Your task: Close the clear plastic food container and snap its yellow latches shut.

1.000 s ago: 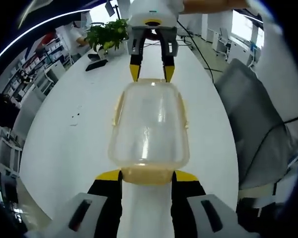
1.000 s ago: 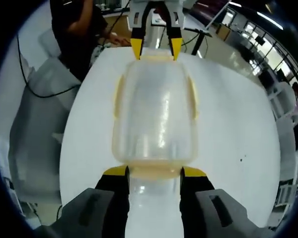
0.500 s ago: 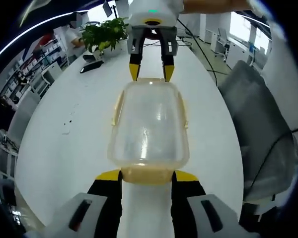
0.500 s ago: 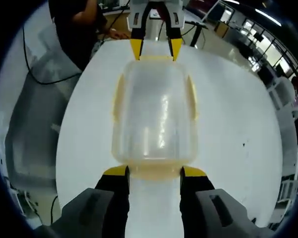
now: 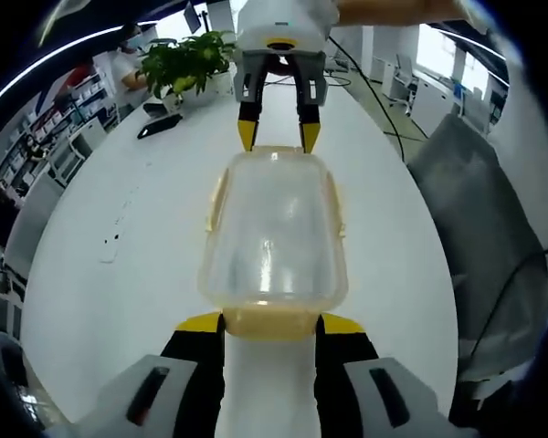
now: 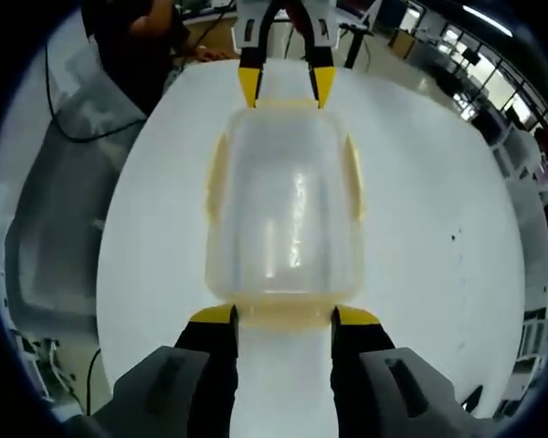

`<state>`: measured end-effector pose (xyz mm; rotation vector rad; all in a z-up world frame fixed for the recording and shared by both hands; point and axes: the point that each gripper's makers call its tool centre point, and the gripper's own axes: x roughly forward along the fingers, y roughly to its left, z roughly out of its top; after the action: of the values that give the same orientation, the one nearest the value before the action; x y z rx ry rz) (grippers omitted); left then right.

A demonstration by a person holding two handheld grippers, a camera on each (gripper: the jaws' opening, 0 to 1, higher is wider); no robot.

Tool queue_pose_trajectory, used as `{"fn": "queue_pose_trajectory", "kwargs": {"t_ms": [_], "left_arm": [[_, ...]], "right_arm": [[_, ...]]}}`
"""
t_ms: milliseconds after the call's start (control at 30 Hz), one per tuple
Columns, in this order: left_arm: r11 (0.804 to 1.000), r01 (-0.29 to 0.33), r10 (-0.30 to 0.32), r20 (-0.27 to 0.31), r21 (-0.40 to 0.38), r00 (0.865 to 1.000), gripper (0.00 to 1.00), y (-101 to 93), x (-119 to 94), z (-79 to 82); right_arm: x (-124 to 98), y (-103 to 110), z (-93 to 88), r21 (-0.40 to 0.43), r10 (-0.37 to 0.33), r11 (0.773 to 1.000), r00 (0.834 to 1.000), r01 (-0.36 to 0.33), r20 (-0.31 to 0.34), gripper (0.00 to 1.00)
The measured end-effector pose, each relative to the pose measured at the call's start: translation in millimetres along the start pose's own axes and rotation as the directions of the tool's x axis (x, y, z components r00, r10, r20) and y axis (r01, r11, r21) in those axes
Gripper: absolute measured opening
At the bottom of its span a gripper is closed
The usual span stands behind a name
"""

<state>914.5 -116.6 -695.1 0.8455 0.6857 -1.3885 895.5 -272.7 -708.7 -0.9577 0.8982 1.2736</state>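
Lengthwise, the clear container (image 5: 274,233) spans both spread hand-held grippers, left (image 5: 269,323) and right (image 6: 284,316).

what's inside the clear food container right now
Nothing that shows: through the clear container only the white table and glare are visible. The yellow end latches, where each claw meets it, hide the rim at both ends.

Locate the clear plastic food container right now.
The clear plastic food container sits centred in both gripper views on the white table, between the left gripper and the right gripper at opposite ends.
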Motion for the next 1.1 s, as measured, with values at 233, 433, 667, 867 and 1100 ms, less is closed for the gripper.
{"fn": "queue_pose_trajectory", "kwargs": {"t_ms": [233,433,667,867,1100], "left_arm": [[1.0,0.01,-0.01,0.002,0.002,1.0,0.32,0.8,8.6,3.5],[1.0,0.017,-0.017,-0.004,0.001,1.0,0.32,0.7,12.3,2.0],[1.0,0.019,-0.019,0.0,0.0,1.0,0.32,1.6,15.7,0.7],[0.999,0.03,-0.03,0.006,-0.012,1.0,0.32,0.3,19.5,1.0],[0.999,0.032,-0.032,0.009,-0.015,0.999,0.32,-0.9,19.5,-1.5]], "right_arm": [[3.2,0.3,-10.4,0.016,0.007,1.0,1.0,-0.007,-0.009,0.36],[4.8,0.0,-11.9,0.017,0.01,1.0,1.0,-0.01,-0.01,0.36],[7.4,-2.1,-14.2,0.02,0.019,1.0,1.0,-0.018,-0.016,0.36],[8.8,-1.3,-17.2,0.021,0.025,0.999,0.999,-0.024,-0.028,0.36],[10.7,-0.2,-16.0,0.017,0.028,0.999,0.999,-0.027,-0.029,0.36]]}}
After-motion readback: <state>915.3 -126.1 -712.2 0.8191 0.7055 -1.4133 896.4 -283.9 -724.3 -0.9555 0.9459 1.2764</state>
